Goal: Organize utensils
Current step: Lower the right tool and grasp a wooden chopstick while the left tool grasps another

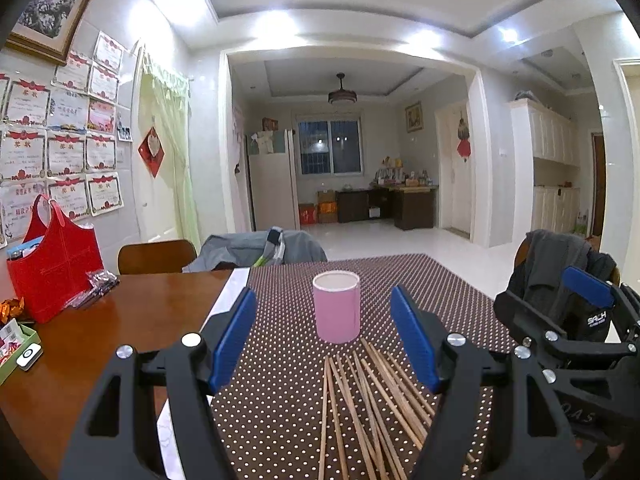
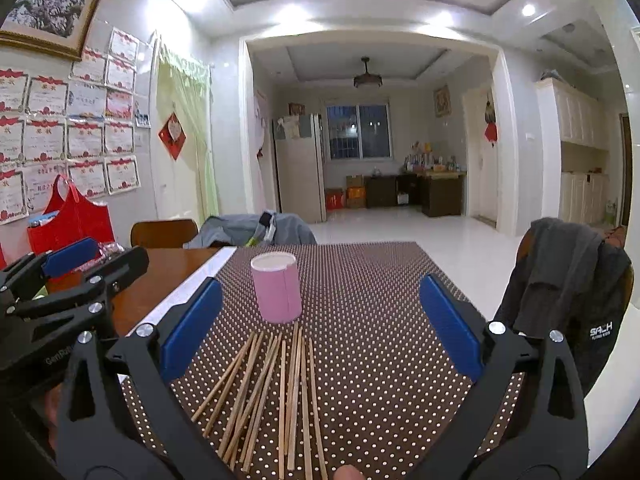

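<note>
A pink cylindrical holder (image 1: 336, 307) (image 2: 276, 289) stands upright on the dotted brown placemat (image 1: 420, 280) (image 2: 372, 288). Several wooden chopsticks (image 1: 372, 404) (image 2: 272, 392) lie loose on the mat just in front of it. My left gripper (image 1: 323, 336) hovers above the chopsticks, open, nothing between its blue pads. My right gripper (image 2: 320, 320) is also open and empty, held above the mat to the right of the chopsticks. Each gripper shows at the edge of the other's view: the right one (image 1: 576, 320), the left one (image 2: 60, 276).
A red bag (image 1: 52, 264) (image 2: 72, 216), small packets and a green box (image 1: 16, 348) sit on the wooden table (image 1: 120, 320) at left. Chairs draped with clothing stand at the far side (image 1: 260, 248) and right (image 2: 568, 292). An open tiled room lies beyond.
</note>
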The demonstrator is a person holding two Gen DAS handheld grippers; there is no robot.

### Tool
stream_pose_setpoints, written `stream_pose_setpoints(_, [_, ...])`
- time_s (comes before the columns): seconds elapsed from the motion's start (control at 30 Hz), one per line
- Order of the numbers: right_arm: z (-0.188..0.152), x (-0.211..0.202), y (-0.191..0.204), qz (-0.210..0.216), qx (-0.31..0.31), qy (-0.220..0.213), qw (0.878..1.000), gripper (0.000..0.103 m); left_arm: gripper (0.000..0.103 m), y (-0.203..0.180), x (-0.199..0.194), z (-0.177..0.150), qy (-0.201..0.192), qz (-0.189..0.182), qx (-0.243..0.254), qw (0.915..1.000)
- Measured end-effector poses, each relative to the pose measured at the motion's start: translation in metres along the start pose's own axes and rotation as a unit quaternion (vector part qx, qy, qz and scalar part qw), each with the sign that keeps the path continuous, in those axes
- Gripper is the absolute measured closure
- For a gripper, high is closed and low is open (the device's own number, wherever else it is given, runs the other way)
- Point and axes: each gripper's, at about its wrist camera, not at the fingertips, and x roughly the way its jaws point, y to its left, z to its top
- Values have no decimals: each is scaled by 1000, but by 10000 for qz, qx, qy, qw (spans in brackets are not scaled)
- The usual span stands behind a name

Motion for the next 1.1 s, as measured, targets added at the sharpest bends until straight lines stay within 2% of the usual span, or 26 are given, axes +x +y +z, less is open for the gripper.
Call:
stream_pose_setpoints(0.13, [-7,22,-5,224,124,552,9981,6,34,3,19,-6,272,-22,-2,9996])
stream_pose_setpoints(0.27, [-14,44,-4,295,77,957,9949,6,34,9,55,-14,993,-534,-48,9936])
stream_pose_setpoints(0.4, [-18,66,-3,381,-26,1354,9901,6,34,16,94,-27,1772,-984,-178,9791])
stream_pose_setpoints(0.5, [-26,85,-5,307,-213,1640,9857,6,34,20,119,-40,2259,-973,-74,9693])
stream_pose_setpoints(0.67, [-41,114,-14,217,-376,2223,9740,6,34,28,162,-73,3214,-965,-14,9420])
stream_pose_setpoints(0.8, [-52,127,-20,211,-392,2565,9655,6,35,39,179,-86,3537,-852,15,9315])
stream_pose_setpoints(1.0, [-62,144,-22,299,-401,2899,9558,7,35,46,203,-94,3757,-661,106,9243])
stream_pose_setpoints(1.1, [-67,156,-21,351,-430,3087,9495,15,35,44,208,-99,3882,-611,156,9194])
